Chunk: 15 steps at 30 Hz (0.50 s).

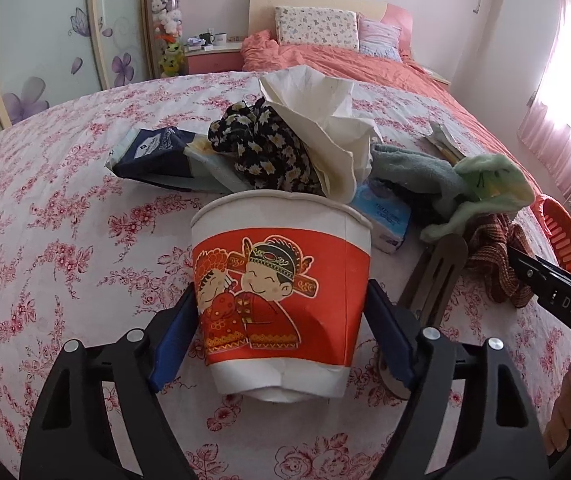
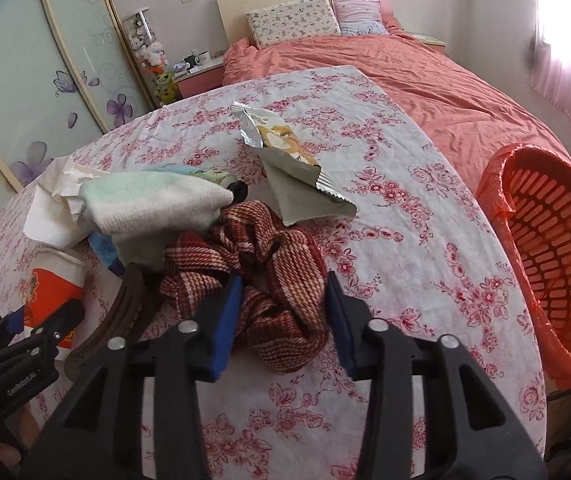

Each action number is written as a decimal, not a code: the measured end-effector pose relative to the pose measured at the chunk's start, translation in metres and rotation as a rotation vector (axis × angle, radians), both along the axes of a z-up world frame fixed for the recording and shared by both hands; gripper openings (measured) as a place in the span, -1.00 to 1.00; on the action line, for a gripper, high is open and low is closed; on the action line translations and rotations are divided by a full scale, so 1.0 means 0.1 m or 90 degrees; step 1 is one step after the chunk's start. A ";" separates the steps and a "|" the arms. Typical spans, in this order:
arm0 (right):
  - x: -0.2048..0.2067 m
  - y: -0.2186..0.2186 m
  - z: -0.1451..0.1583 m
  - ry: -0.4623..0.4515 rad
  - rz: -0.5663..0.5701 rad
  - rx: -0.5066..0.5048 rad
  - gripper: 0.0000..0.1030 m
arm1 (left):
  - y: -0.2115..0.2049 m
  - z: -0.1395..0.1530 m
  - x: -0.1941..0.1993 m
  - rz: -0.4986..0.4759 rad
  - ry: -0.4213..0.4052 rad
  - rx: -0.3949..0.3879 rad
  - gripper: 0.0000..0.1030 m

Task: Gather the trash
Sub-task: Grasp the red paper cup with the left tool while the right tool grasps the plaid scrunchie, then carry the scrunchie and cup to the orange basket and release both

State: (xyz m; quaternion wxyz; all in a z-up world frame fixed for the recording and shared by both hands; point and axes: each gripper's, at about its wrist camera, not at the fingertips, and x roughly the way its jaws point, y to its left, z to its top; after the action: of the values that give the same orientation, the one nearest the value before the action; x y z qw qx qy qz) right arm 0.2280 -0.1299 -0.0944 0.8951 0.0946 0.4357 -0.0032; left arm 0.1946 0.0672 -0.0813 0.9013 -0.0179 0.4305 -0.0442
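My left gripper (image 1: 281, 312) is shut on a red-and-white paper cup (image 1: 281, 292) with a cartoon couple; its blue pads press both sides of the cup, which is dented. The cup (image 2: 51, 284) also shows at the left of the right wrist view. Behind the cup lie a crumpled white tissue (image 1: 321, 136), a dark blue wrapper (image 1: 153, 156) and a blue tissue pack (image 1: 385, 216). My right gripper (image 2: 283, 316) is open, its fingers on either side of a red woven cloth (image 2: 253, 280). A silver snack wrapper (image 2: 293, 164) lies farther back.
An orange basket (image 2: 553, 256) lined with an orange bag stands at the table's right edge. A black floral cloth (image 1: 261, 144), green towels (image 1: 473, 188) and a brown wooden clip (image 1: 437, 280) lie on the floral tablecloth (image 2: 425, 240). A bed is behind.
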 end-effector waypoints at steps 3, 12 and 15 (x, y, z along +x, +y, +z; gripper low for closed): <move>-0.05 0.00 0.05 -0.011 0.004 -0.002 -0.60 | 0.00 0.04 -0.04 -0.005 -0.013 -0.009 0.53; -0.27 0.01 0.31 -0.063 0.019 -0.019 -0.80 | 0.08 0.22 -0.19 0.012 -0.052 0.004 0.53; -0.38 0.01 0.45 -0.090 0.021 -0.030 -0.80 | 0.07 0.29 -0.29 0.016 -0.063 0.006 0.53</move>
State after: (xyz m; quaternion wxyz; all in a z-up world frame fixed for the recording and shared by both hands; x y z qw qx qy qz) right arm 0.1905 -0.1288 -0.0498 0.9254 0.0664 0.3730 0.0081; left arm 0.1655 0.0745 -0.0519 0.9220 -0.0167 0.3856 -0.0316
